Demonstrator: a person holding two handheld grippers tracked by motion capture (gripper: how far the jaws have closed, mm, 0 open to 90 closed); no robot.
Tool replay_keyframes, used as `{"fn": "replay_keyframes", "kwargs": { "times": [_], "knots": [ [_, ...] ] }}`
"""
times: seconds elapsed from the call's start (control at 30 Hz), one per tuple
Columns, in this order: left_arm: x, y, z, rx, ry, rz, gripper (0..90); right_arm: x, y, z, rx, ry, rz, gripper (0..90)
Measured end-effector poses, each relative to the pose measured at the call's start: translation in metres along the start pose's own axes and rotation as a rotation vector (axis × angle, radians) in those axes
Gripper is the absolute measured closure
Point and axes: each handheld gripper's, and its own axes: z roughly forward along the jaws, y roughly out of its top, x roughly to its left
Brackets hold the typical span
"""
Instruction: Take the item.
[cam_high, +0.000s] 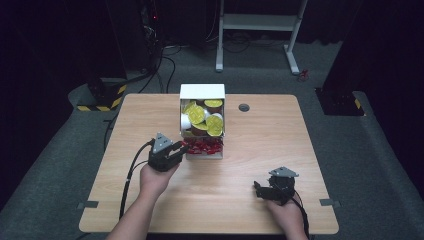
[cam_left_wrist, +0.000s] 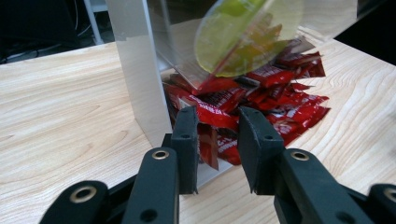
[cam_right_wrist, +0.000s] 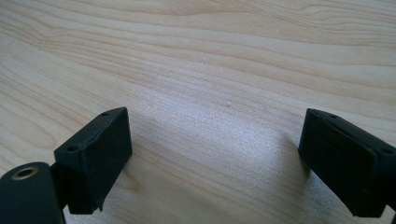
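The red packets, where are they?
In the high view, the red packets lie in the bottom of the white box, mid-table, right by the left gripper.

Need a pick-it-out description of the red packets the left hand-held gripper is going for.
Start at the white dispenser box in the middle of the wooden table. At its open bottom, facing the person, lies a heap of red packets, with the left hand-held gripper right at them. Unlike the round yellow-lidded cups stacked above, they are flat, crinkly and red.
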Motion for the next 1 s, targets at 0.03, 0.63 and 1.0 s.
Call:
{"fn": "replay_keyframes", "kwargs": {
  "times": [0.03, 0.63, 1.0],
  "knots": [
    [0.000, 0.000, 0.000, 0.000, 0.000, 0.000, 69.1, 0.000, 0.000, 0.000, 0.000, 0.000, 0.000, 9.3],
    [-0.011, -0.011, -0.013, -0.045, 0.069, 0.075, 45.3, 0.000, 0.000, 0.000, -0.001, 0.000, -0.003, 9.3],
    [-0.014, -0.004, 0.005, -0.027, 0.103, 0.117, 50.0, 0.000, 0.000, 0.000, -0.001, -0.001, -0.003, 9.3]
  ]
}}
